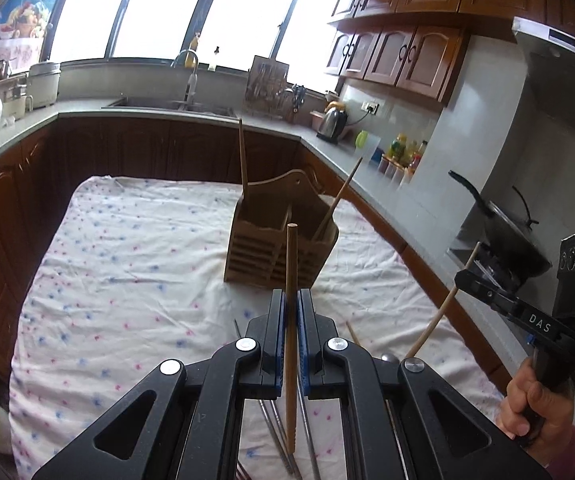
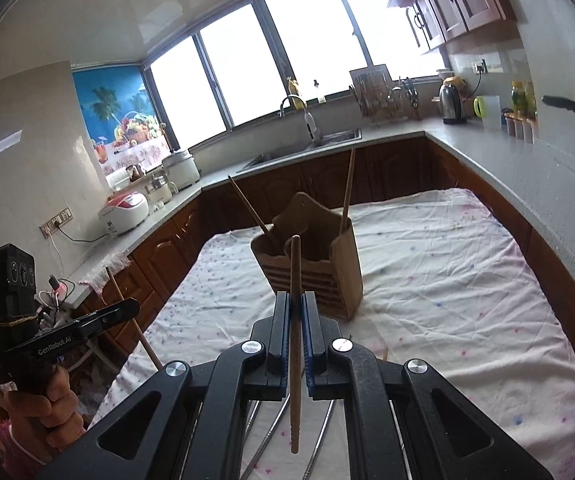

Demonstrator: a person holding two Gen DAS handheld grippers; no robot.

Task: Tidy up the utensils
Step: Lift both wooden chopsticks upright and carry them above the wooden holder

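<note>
A: Table (image 1: 127, 248) under a flowered cloth, kitchen counter (image 1: 327, 140) wrapping round behind. Wooden holder (image 1: 283, 240) stands upright on the cloth, two chopsticks already leaning out of its compartments.

B: And what you carry?

A: Your left gripper (image 1: 292, 308) is clamped on one wooden chopstick (image 1: 291, 320); your right gripper (image 2: 297, 312) is clamped on another (image 2: 296, 320). Both sticks are off the table, in front of the holder and short of it.

B: Handling?

A: Light, stiff, smooth wood, I judge. Thin enough to pivot or slip between the pads. You hold each near mid-length; that looks steady enough for lowering.

B: Pointing?

A: Long axis runs along your fingers in both views. Blunt end toward the holder, ridged narrow end back toward you. You will likely need to tip each toward upright before it drops in.

B: Anything left?

A: Metal chopsticks (image 2: 319, 432) lie on the cloth beneath your grippers.
</note>
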